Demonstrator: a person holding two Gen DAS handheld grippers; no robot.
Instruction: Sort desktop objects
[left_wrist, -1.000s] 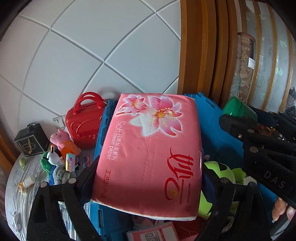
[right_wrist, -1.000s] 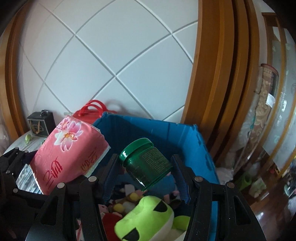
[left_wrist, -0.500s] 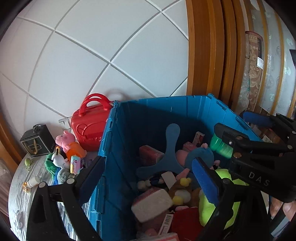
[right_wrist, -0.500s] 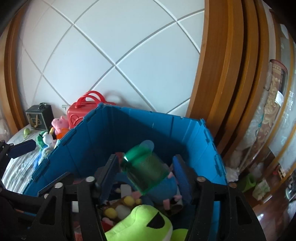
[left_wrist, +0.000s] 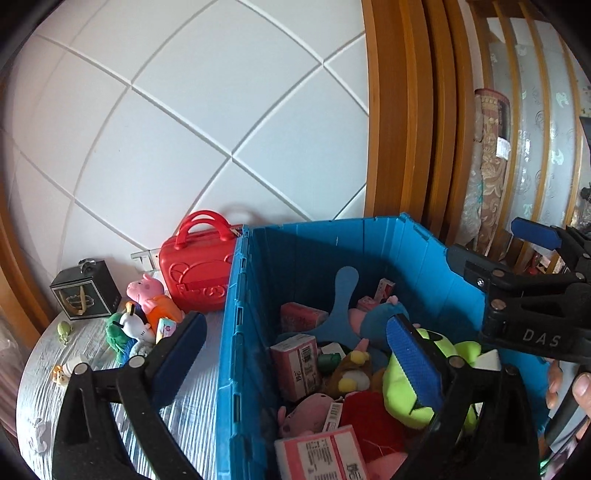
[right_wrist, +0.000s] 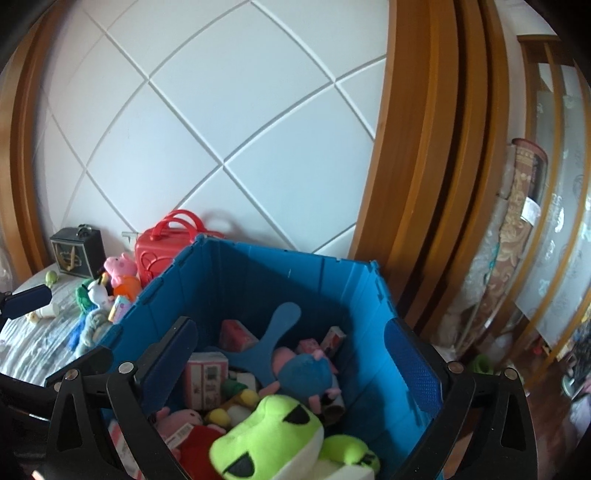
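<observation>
Toys fill the blue crate (right_wrist: 258, 280) below both my grippers: a green frog plush (right_wrist: 269, 439) nearest, a blue boomerang (right_wrist: 269, 332) farther in, pink boxes (left_wrist: 295, 362) toward the left. My left gripper (left_wrist: 295, 354) is spread wide and holds nothing, straddling the crate's left wall. My right gripper (right_wrist: 291, 358) is also wide open and empty above the crate. On the table (left_wrist: 192, 424) to the left stand a red toy case (left_wrist: 195, 273) and a pink pig plush (left_wrist: 147, 291)

Ribbed plastic blue crate (right_wrist: 258, 280), plush frog (right_wrist: 273, 432)
</observation>
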